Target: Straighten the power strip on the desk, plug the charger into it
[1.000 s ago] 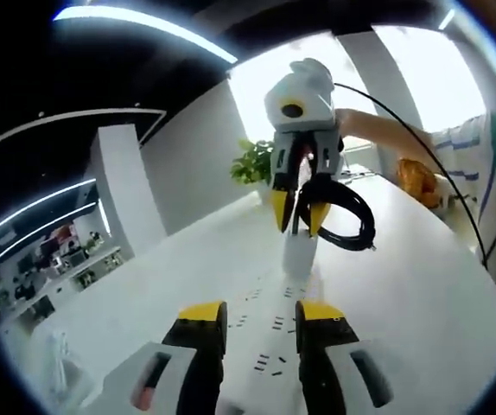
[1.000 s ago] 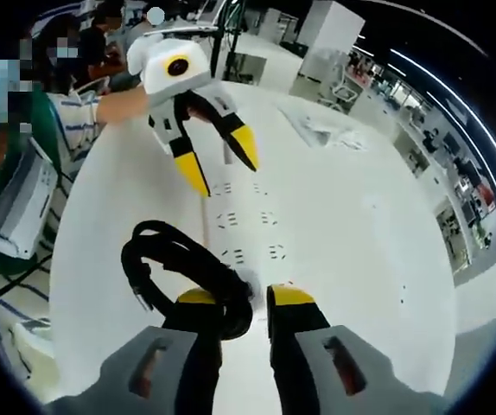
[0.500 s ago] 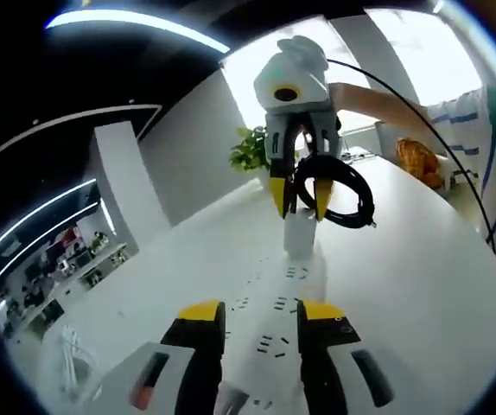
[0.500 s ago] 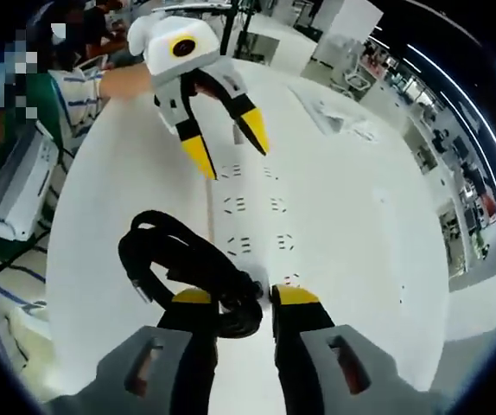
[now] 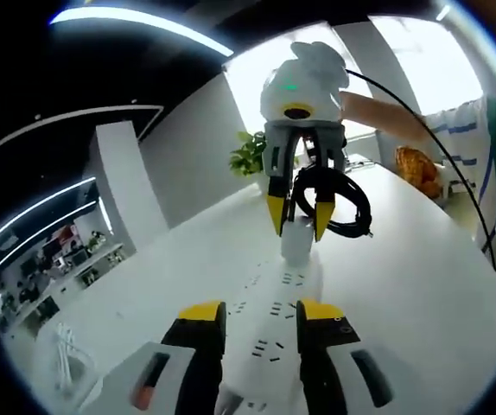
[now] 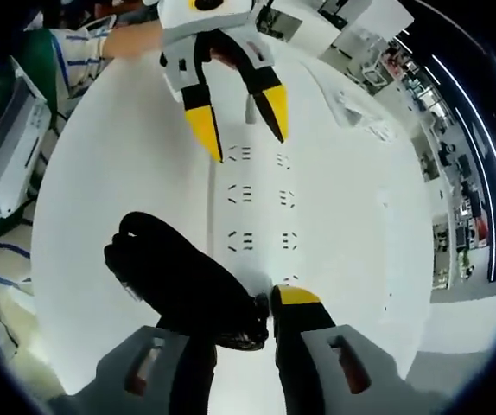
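We are over a long white surface (image 5: pixel 421 285) in a bright open room, with a potted plant (image 5: pixel 250 158) at its far end and a person's striped sleeve (image 5: pixel 455 138) along one edge. The white power strip (image 6: pixel 261 212) lies flat on the surface, running lengthwise between the two claws, its rows of sockets facing up. In the left gripper view, our left claw (image 5: pixel 254 316) sits low over the near end of the strip, its yellow-tipped jaws parted with the strip's sockets visible in the gap and nothing gripped. Straight ahead of it, the right claw (image 5: pixel 298 218) points steeply down at the strip's far end, with the person's bare forearm (image 5: pixel 384 114) reaching in behind it. Its jaws are clamped on the charger (image 5: pixel 296 240), whose white block hangs just below the tips, close above the strip, and the charger's coiled black cable (image 5: pixel 343 201) dangles beside the claw. In the right gripper view, that coil (image 6: pixel 179 281) bulges to the left of the right claw's jaws, covering the left one, and the left claw (image 6: pixel 241 130) faces us from across the strip, spread wide above the sockets.
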Tool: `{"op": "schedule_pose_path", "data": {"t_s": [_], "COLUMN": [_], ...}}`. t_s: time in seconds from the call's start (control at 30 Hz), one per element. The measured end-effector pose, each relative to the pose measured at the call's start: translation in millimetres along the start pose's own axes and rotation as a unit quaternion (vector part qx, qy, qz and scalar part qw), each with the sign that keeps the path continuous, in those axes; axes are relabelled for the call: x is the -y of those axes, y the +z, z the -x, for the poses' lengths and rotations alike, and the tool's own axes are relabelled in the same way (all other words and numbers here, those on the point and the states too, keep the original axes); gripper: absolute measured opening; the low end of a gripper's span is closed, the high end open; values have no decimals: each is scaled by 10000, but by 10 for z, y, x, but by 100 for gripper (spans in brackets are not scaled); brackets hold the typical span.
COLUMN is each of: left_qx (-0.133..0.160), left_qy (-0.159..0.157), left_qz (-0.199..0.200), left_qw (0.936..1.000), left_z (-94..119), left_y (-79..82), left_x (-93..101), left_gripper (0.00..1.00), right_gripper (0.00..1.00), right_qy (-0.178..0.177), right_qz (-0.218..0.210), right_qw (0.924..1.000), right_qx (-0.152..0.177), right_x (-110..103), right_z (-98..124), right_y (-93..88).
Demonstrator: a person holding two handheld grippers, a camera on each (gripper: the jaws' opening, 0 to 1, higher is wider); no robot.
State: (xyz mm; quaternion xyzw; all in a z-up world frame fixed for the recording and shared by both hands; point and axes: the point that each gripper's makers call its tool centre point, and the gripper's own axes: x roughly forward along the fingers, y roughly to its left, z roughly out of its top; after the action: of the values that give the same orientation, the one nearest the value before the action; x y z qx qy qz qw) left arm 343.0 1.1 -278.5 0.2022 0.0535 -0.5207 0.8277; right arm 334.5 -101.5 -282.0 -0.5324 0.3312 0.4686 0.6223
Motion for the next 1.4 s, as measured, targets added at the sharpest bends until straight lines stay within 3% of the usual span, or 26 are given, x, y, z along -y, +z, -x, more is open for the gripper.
{"op": "schedule_pose_path", "data": {"t_s": [0.3,0.47,0.73,0.9,1.1,1.4], "left_qx": [-59,-67,-90,-130,-160,-155], "left_qy": [-60,-88,-135,-147,-208,-245], "left_qz": [18,37,20,36,37,-8], "left_qw": [10000,9999,9999,9998,9996,9996], "left_z": [-26,-37,-58,-70,-88,-87], "left_y": [-41,-45,-52,-85,-103,-98], "left_x": [47,60,101,117,172,241], "left_gripper": [32,32,32,32,32,32], "right_gripper": [23,22,22,22,22,22], "right_qy": [345,703,1317,1394,1357,1352], "right_qz": [55,-160,-506,-542,-580,-510], "right_qw": [9994,9974,9900,9887,9889,9895], "right_qx": [-82,91,-96,-135,154,50], "right_x": [14,51,118,49,13,25], "right_z": [-2,3,-26,-45,-42,-40], "right_y": [-51,-71,-65,-72,-97,-115]}}
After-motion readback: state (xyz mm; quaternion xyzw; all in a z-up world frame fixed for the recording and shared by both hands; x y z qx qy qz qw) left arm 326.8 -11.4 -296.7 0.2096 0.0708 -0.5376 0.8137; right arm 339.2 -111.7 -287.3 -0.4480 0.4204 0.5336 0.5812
